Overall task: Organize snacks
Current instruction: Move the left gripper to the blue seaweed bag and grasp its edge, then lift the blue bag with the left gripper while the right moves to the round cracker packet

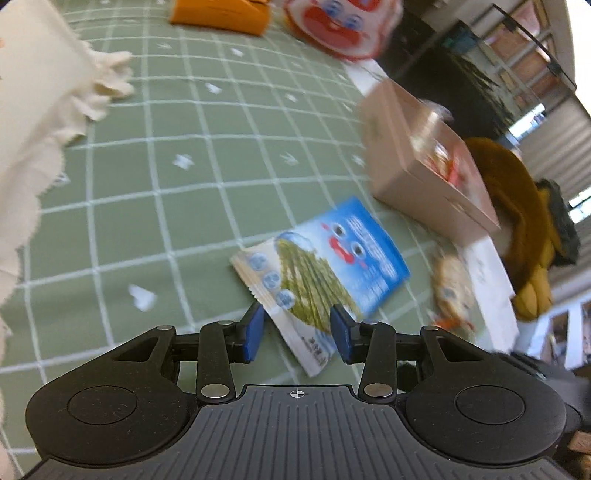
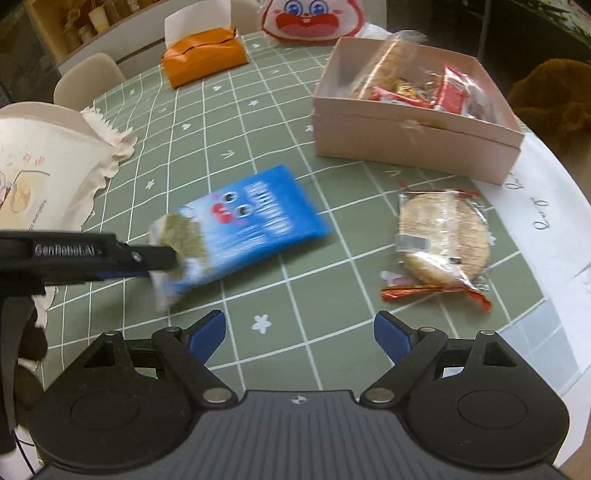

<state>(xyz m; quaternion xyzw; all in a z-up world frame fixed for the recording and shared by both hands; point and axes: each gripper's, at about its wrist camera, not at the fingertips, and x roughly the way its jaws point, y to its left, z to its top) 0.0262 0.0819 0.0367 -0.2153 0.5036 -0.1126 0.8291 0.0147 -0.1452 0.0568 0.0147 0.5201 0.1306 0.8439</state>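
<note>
A blue snack packet (image 1: 325, 266) lies between the pads of my left gripper (image 1: 297, 332); the jaws stand around its near end with small gaps showing. In the right wrist view the same packet (image 2: 251, 221) is blurred and the left gripper (image 2: 162, 258) reaches its near end from the left. My right gripper (image 2: 299, 336) is open and empty above the green cloth. A clear-wrapped rice cracker (image 2: 443, 240) lies ahead and to its right. A pink box (image 2: 413, 136) with several snacks inside stands behind them.
An orange tissue pouch (image 2: 203, 59) and a red-and-white cartoon bag (image 2: 310, 18) sit at the far side. A cream cloth bag (image 2: 33, 166) is at the left. The table edge with white cloth (image 2: 546, 229) curves along the right.
</note>
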